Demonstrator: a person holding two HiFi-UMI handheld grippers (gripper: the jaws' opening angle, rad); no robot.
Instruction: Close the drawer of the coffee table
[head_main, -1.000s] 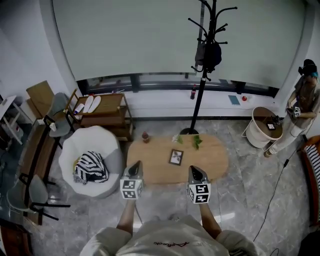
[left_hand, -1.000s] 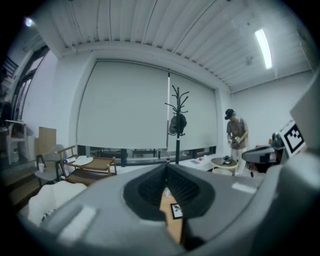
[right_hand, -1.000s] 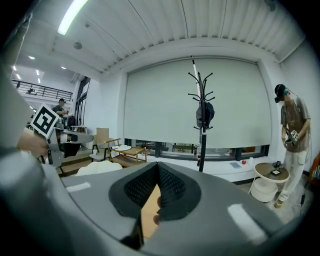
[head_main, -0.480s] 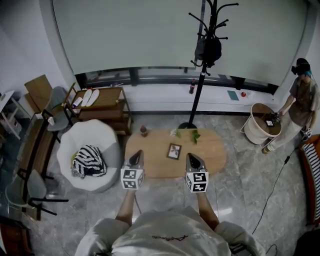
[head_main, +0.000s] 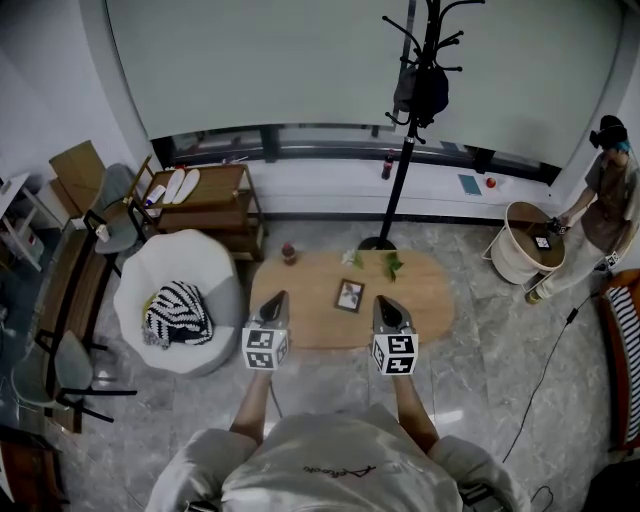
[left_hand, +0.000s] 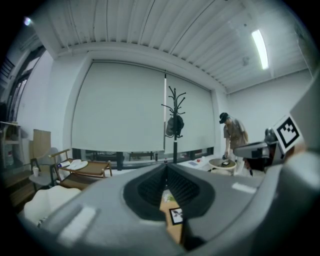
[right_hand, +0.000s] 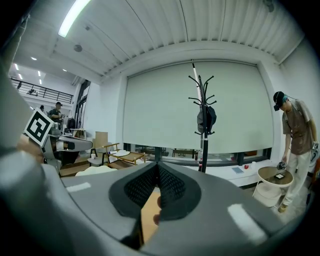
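The oval wooden coffee table (head_main: 420, 305) stands on the marble floor in front of me. Its drawer does not show in any view. My left gripper (head_main: 273, 299) is shut and empty, held level over the table's near left edge. My right gripper (head_main: 384, 302) is also shut and empty, over the near edge to the right of the middle. In the left gripper view the closed jaws (left_hand: 165, 170) frame a sliver of tabletop (left_hand: 172, 231) and a small picture frame (left_hand: 176, 215). The right gripper (right_hand: 158, 167) view shows a strip of tabletop (right_hand: 148, 212).
On the table are a picture frame (head_main: 349, 295), a small red thing (head_main: 289, 252) and a leafy sprig (head_main: 392, 265). A white beanbag (head_main: 190, 270) with a striped cushion sits at its left. A coat rack (head_main: 403, 150) stands behind. A person (head_main: 605, 195) stands by a round white table (head_main: 515, 255).
Both grippers have edged a little forward over the table's near edge, jaws still shut. The person at the far right has shifted stance.
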